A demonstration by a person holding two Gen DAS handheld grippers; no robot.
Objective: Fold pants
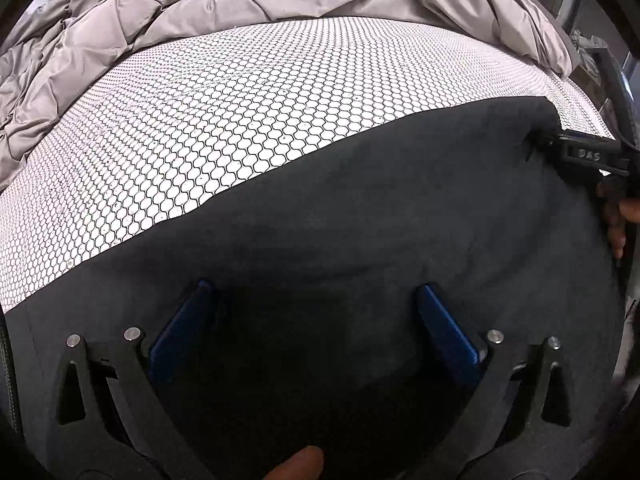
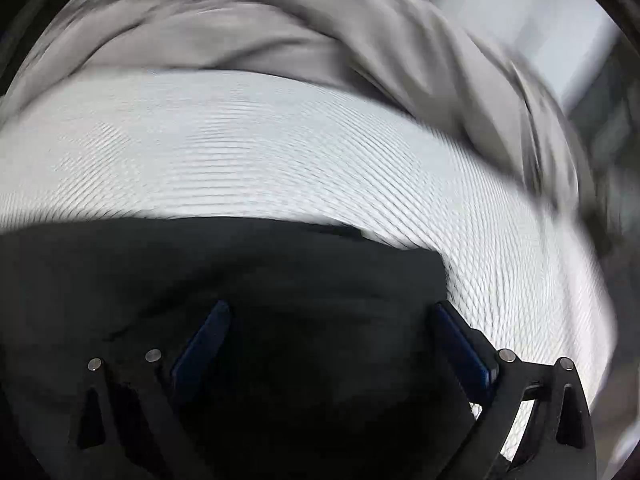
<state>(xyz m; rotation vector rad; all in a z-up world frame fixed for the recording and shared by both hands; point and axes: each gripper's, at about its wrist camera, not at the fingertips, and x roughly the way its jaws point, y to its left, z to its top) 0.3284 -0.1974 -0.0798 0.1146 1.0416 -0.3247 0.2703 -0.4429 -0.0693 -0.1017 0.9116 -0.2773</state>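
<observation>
Both grippers — left (image 1: 312,300), right (image 2: 332,316) — gape over dark pants (image 1: 360,220) (rumpled grey duvet (image 1: 200,4) behind, honeycomb sheet (image 1: 240,112) between).

Bare sheet (image 1: 248,120) ahead (duvet (image 1: 160,12) behind)

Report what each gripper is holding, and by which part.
Nothing is held. The left gripper and the right gripper both have jaws wide apart over the black pants, which lie on the honeycomb-patterned surface.
</observation>
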